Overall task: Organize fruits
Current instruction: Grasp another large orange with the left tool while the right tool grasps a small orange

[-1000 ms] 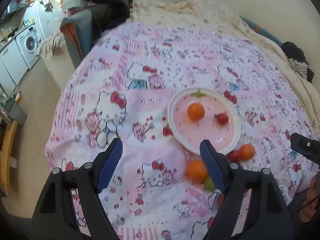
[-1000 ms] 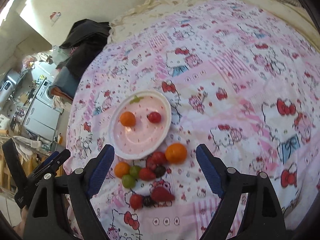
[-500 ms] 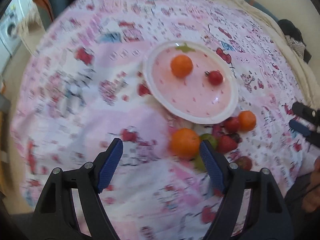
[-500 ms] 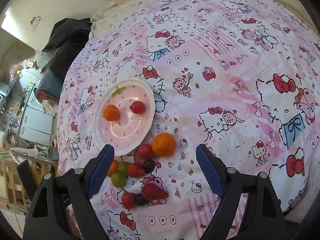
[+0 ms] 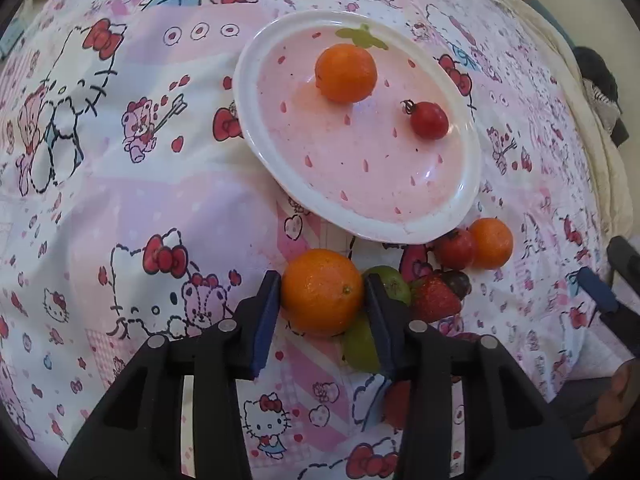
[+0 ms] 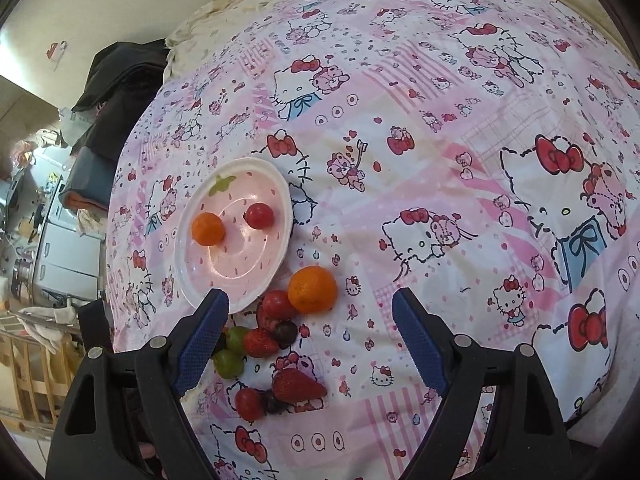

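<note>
Left gripper (image 5: 322,294): black frame, blue pads, jaws just drawn in and now pressed on both sides of a round orange fruit (image 5: 322,293) lying on the bedspread, just short of the plate's near rim.
Green grapes (image 5: 362,346): two, tucked against the right blue pad, nearer than the plate; one partly hidden behind the finger.
Red strawberry (image 5: 434,300): right of the held orange, near the plate's front edge, touching a dark grape (image 5: 460,282).
Red cherry tomato (image 5: 455,249) and small orange (image 5: 491,243): side by side, touching, hard against the plate's near right rim.
Landmark: oval white-rimmed pink plate with strawberry-seed print (image 5: 472,184), resting on the pink-and-white cartoon-cat bedspread (image 5: 140,200).
On the plate: small round orange (image 5: 346,74) toward the far side, red cherry tomato with stem (image 5: 429,120) to its right, well apart from each other.
Right gripper (image 6: 310,344): fingers wide apart, nothing between the pads, above the loose fruit on the near side of the plate.
Under it: large pointed strawberry (image 6: 298,386), red tomato (image 6: 249,403), dark grape between them, all nearer than the plate.
Beyond the plate: bedspread, then a cream crumpled sheet (image 6: 224,4) and dark clothing (image 6: 120,76).
</note>
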{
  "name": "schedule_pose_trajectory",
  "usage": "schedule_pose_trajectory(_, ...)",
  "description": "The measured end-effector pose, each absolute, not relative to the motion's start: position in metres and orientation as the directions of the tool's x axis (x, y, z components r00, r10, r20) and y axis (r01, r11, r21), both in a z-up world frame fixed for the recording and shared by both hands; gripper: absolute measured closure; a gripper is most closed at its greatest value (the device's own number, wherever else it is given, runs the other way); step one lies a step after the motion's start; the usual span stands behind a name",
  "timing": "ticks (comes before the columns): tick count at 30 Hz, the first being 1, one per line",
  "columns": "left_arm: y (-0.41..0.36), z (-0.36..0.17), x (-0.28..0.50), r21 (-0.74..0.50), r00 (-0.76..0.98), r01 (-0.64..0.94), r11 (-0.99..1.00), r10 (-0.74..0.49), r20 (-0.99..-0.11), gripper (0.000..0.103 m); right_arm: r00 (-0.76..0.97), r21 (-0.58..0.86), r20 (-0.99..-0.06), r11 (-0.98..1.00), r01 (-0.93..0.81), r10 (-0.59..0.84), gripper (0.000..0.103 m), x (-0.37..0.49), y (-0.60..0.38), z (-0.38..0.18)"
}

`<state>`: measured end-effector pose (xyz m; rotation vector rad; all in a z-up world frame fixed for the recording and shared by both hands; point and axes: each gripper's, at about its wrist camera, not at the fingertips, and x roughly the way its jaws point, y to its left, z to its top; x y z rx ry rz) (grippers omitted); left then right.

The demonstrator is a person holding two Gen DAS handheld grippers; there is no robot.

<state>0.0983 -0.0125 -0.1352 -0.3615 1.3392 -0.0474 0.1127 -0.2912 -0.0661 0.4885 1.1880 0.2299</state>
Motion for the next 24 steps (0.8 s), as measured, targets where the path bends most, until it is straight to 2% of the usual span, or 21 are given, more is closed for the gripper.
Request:
schedule_pose_trajectory(8,0.001,-0.099,0.088,-0.252,0.341,-0.155,0.955,-0.188,-0.921,0.067,0.367,0.464,-0.837,0.882,0.084,0.405,0.017,0.112,-0.294,-0.068)
schedule_pose_trajectory(19,0.02,-0.032,0.055,-0.129,0.491,-0.098,0.987,-0.064,-0.869,0.067,0.364,0.45,-0.848,0.887,0.107,0.386,0.017,0.114,-0.299,-0.072)
schedule_pose_trajectory(24,0.033,-0.026,0.044,-0.133,0.496,-0.135,0.982,-0.049,-0.867,0.067,0.32,0.473,-0.852,0.871,0.134,0.414,0.017,0.121,-0.301,-0.083)
